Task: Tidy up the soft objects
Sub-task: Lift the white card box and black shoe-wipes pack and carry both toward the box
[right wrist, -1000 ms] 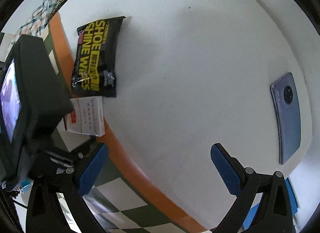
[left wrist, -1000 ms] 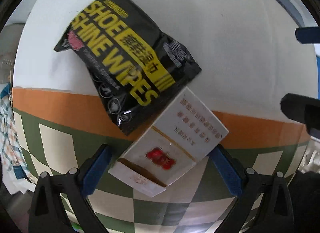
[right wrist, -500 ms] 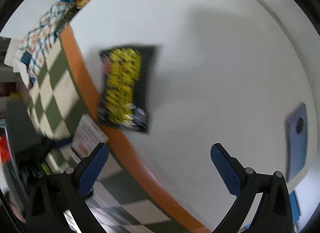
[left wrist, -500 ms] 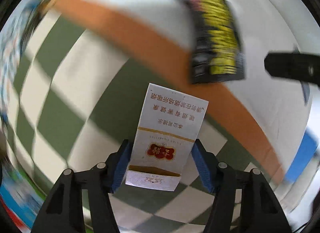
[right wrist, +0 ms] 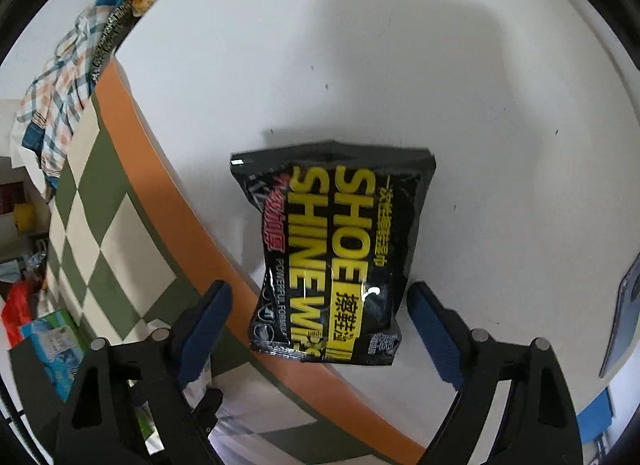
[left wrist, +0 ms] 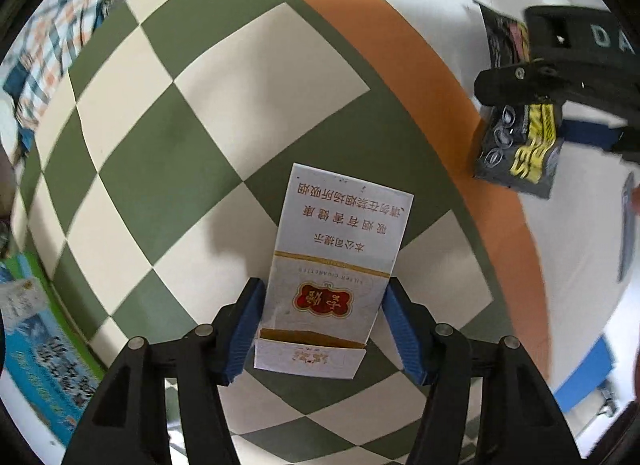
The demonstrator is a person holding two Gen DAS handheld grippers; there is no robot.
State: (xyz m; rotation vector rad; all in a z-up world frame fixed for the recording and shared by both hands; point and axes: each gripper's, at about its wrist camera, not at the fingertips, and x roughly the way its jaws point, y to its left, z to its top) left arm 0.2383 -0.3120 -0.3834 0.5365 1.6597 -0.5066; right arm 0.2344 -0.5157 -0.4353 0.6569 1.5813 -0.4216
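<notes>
Jaws of my right gripper point(right wrist: 316, 321) gape astride the wipes pack point(right wrist: 336, 253), lengthwise between them near the counter point(right wrist: 400, 65) edge, my left gripper point(left wrist: 320, 325) clamping the carton point(left wrist: 332, 269)

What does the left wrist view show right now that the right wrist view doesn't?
Only the left wrist view shows the white carton clamped in the left gripper, and the right gripper's body from outside. Only the right wrist view shows the right gripper open around the pack's near end, with its full label readable. Both show the shoe shine wipes pack, the checked cloth with its orange border, and the plaid fabric.
</notes>
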